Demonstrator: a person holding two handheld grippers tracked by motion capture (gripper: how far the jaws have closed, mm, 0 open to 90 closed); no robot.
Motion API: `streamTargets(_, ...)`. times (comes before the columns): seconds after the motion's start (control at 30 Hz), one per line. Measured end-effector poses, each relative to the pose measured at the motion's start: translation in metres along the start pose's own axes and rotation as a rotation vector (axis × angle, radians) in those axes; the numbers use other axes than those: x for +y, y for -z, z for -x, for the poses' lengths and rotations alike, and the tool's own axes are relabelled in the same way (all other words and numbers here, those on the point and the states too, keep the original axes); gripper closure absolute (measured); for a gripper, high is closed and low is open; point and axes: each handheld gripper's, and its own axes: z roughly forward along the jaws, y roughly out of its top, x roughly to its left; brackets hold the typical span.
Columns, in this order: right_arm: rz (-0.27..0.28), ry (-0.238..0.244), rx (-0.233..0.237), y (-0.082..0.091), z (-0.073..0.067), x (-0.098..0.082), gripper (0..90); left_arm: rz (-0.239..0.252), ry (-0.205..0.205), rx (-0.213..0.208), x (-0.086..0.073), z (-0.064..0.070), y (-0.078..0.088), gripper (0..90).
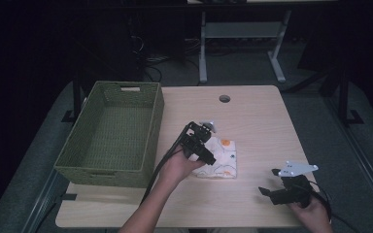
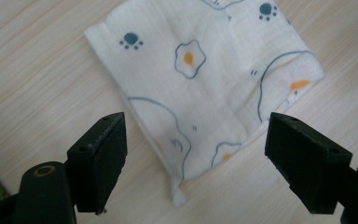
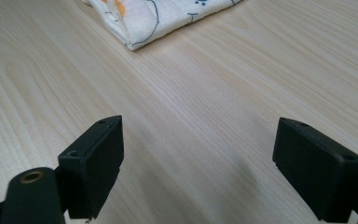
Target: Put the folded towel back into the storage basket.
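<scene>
So the cloth [image 1: 218, 158] is a thin, soft-looking white fabric, folded into a rough square with slightly wavy edges, printed with fried eggs, dark teal paw prints and loopy blue outlines with orange bits. It lies flat on the table [image 1: 257, 121], near the middle, just right of the basket [image 1: 108, 171]. The table is pale wood with a fine straight grain, rounded corners and 1 round hole near its far edge. The basket is a green woven rectangle with cut-out handles in its short sides, and the weave looks coarse and ribbed. The left gripper [image 1: 205, 154] hovers right over the cloth's near-left part, its 2 blocky matte black jaws spread wide with nothing pinched; in the left gripper view a cloth corner sits between them, below. The right gripper [image 1: 268, 182] is well apart at the table's near-right edge, jaws also spread wide over bare wood, grey 3-cornered plate on top.
</scene>
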Motion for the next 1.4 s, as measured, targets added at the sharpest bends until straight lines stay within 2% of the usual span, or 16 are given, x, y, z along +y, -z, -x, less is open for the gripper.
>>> streamTargets(0.33,0.008,-0.004,0.004,0.001,0.001,0.000,16.0,-0.055,0.002,-0.007,0.026,0.000,-0.020,21.6)
streamTargets(0.57,0.013,-0.005,0.003,0.003,0.002,-0.001,16.0,-0.077,0.017,-0.019,0.042,0.006,-0.036,22.2)
streamTargets(0.7,0.017,-0.013,0.003,0.004,0.002,-0.001,16.1,-0.104,0.015,-0.022,0.045,0.006,-0.044,22.6)
streamTargets(0.9,0.019,-0.006,0.004,0.004,0.003,-0.002,16.0,-0.126,0.037,-0.034,0.048,0.005,-0.056,23.3)
streamTargets(1.17,0.022,-0.006,0.002,0.005,0.004,-0.002,16.1,-0.137,0.053,-0.046,0.052,0.006,-0.064,23.8)
streamTargets(1.4,0.027,-0.005,-0.001,0.007,0.004,-0.002,16.0,-0.171,0.051,-0.037,0.053,0.006,-0.072,24.3)
